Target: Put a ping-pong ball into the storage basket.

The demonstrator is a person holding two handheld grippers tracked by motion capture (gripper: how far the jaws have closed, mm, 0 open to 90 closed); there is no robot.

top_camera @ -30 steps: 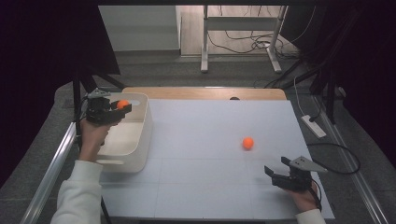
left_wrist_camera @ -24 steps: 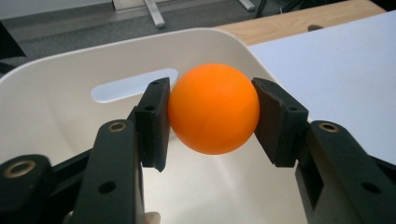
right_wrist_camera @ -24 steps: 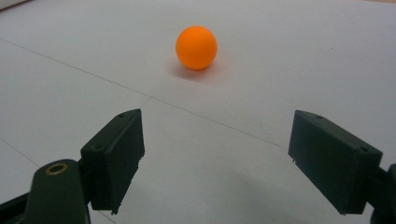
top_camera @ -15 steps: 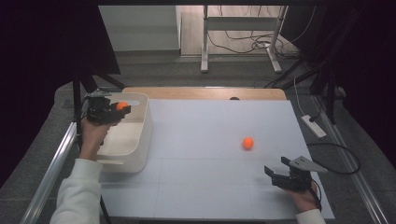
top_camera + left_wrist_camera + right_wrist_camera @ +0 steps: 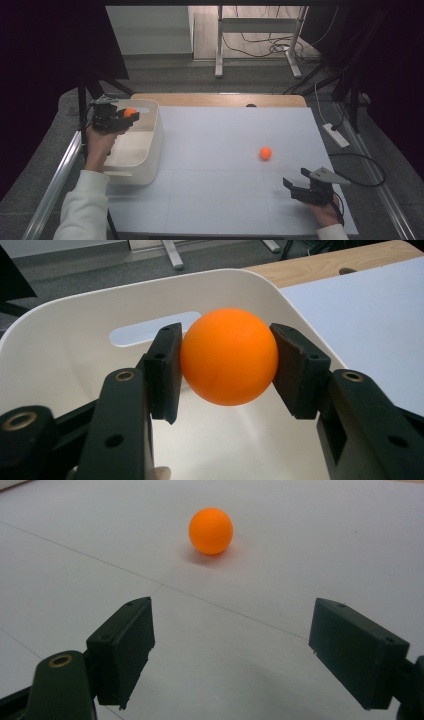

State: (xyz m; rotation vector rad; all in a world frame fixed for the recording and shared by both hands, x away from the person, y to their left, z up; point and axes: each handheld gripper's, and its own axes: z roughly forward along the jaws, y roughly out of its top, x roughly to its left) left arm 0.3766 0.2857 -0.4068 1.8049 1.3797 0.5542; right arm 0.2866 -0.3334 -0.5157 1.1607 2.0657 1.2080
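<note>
Left gripper (image 5: 227, 365), jaws just easing apart, holds orange plastic ball (image 5: 229, 356) over white plastic bin (image 5: 150, 135) at tabletop's left edge; release next, right gripper (image 5: 235, 652) open.

From my remote station, the bin (image 5: 145, 150) sits at the table's (image 5: 225, 200) left edge, with the left gripper (image 5: 125, 119) above its far end and one ball (image 5: 229, 356) between its jaws over the bin's inside. A second ball (image 5: 265, 153) lies on the table right of centre, well apart from the bin. The right gripper (image 5: 295, 187) is at the near right corner, that ball ahead of its jaws.
</note>
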